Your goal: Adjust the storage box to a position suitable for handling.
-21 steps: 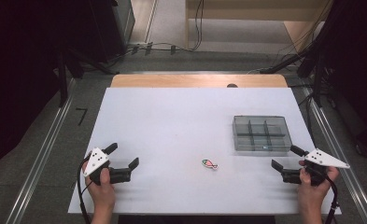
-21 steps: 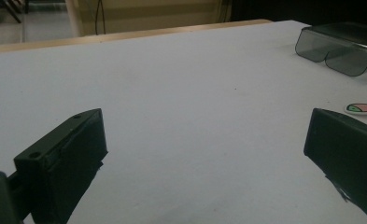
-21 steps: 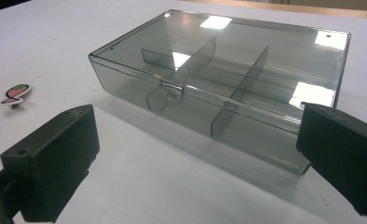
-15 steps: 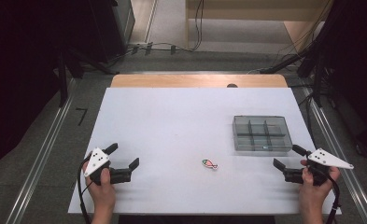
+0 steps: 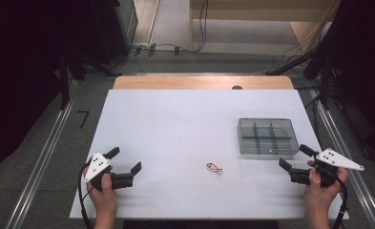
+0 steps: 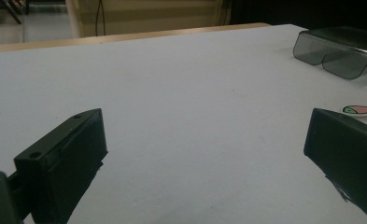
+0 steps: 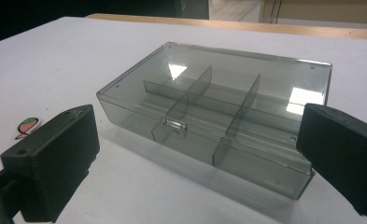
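Grippers sit at the near corners of the white table (image 5: pixel 175 124), each held in a hand. We note the left gripper (image 5: pixel 126 165) near the left edge, jaws spread wide with nothing between them. We note the right gripper (image 5: pixel 296 159) near the right edge, jaws likewise apart and empty, just beside the smoky clear divided box (image 5: pixel 267 136), whose lid is shut. A small fish-shaped sticker (image 5: pixel 214 167) lies flat on the table between both grippers, nearer the box, touching neither.
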Action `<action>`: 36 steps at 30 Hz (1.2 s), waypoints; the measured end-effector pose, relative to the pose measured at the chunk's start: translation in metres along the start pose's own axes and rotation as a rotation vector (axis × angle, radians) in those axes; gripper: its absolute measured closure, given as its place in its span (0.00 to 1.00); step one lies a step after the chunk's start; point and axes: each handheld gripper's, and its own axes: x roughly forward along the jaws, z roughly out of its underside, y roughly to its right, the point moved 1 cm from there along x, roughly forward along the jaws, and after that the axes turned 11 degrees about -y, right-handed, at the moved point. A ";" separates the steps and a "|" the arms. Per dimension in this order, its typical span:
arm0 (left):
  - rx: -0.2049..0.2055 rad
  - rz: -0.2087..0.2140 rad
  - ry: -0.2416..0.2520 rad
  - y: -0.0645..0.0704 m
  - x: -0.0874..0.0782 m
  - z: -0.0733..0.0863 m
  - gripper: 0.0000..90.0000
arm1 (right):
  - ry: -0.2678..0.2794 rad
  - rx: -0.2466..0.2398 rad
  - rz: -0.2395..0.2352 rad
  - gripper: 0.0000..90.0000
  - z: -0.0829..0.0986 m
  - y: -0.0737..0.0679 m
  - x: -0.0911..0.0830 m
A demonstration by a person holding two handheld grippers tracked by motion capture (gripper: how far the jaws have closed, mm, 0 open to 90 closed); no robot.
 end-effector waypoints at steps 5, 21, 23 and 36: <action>-0.003 -0.001 -0.007 0.000 0.001 0.000 0.00 | -0.026 -0.015 0.006 0.00 -0.013 0.000 -0.001; -0.004 -0.005 -0.013 -0.001 0.002 0.000 0.00 | -0.080 -0.036 0.034 0.04 -0.055 0.006 0.007; -0.002 0.001 -0.009 -0.001 0.002 0.000 0.00 | -0.092 -0.024 0.038 0.05 -0.059 0.010 0.010; 0.003 0.005 -0.004 0.000 0.002 0.000 0.00 | -0.127 0.123 0.165 0.56 -0.064 0.045 0.020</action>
